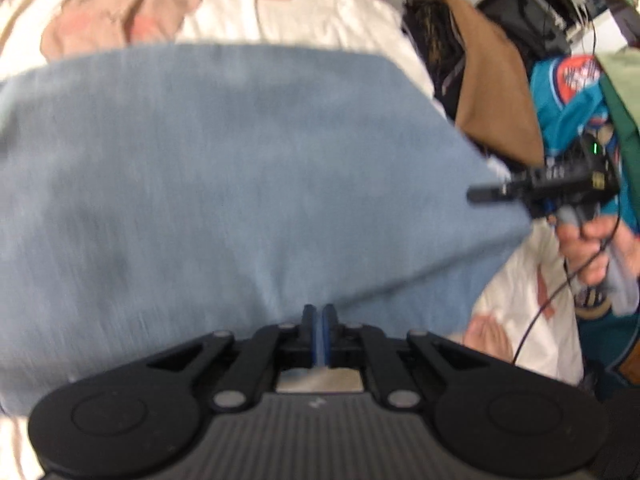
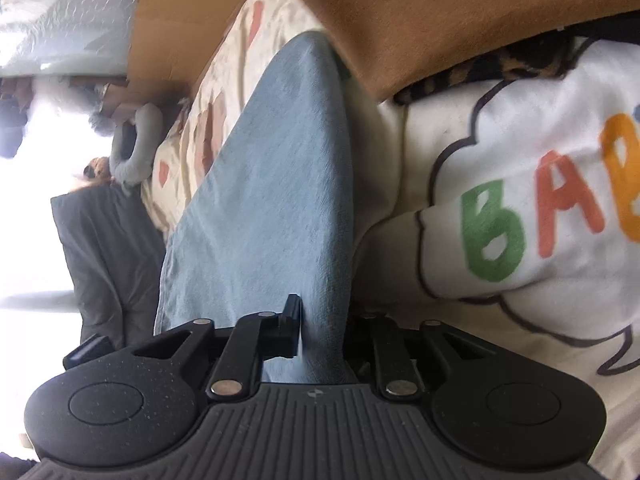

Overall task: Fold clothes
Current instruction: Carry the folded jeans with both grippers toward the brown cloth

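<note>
- A light-blue garment [image 1: 240,168] hangs stretched between two hand-held grippers above a bed; the fold looks under way rather than finished, with one broad panel lifted and no neat stack in sight.
- The left gripper [image 1: 319,312] has its fingers pressed together on the cloth's near edge; a thin blue sliver shows between the pads.
- The right gripper [image 2: 320,328] pinches a bunched fold of the same garment; one finger [image 2: 291,320] shows dark against the cloth, its partner hidden behind the fold.
- Still to do, by the look of it: bring the held edges over, lay the cloth flat, smooth it; other clothes wait nearby.
- The blue fabric reads as soft, matte woven cotton with a faint grain, draping in shallow creases.
- The bed sheet [image 1: 320,4] is cream with faded pink and red prints, rumpled.
- A white top [image 2: 532,200] with green, red and orange letters lies beside a tan garment [image 2: 460,12]; both look thick and plush.
</note>
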The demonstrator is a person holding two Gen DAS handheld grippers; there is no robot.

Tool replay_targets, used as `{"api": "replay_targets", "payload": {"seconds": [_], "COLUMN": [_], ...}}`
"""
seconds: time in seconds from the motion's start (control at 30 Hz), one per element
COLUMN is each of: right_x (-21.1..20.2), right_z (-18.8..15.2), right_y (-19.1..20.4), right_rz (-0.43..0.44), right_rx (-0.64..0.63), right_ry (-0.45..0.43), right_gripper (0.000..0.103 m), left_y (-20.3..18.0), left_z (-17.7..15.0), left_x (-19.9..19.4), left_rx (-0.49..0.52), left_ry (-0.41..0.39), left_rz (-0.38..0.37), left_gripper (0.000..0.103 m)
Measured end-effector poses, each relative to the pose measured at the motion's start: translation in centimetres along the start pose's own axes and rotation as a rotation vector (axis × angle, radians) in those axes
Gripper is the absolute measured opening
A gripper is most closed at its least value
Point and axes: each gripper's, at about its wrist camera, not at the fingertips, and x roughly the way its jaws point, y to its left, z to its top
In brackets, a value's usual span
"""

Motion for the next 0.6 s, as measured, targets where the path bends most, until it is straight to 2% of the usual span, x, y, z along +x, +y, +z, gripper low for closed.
{"api": "replay_targets", "payload": {"seconds": [0.1, 0.23, 0.6], "right_x": [0.1, 0.7, 1.4], "right_z": [0.3, 0.8, 1.3], "right_y": [-0.4, -0.5, -0.2], "right_rz": [0.002, -0.003, -0.005], "right_rx": [0.016, 0.028, 0.022], "right_ry": [-0.015, -0.024, -0.033], "right_gripper": [0.025, 0.025, 0.025], "left_y": [0.6, 2.1, 3.0], "left_z": [1.4, 3.2, 8.6], "left_x": [0.6, 2.3, 3.9], "left_rx": [-0.024, -0.068, -0.065], "left_ry": [-0.027, 0.009, -0.027], "left_rz": [0.041, 0.110, 0.150], "left_gripper": [0.004, 0.006, 0.008]}}
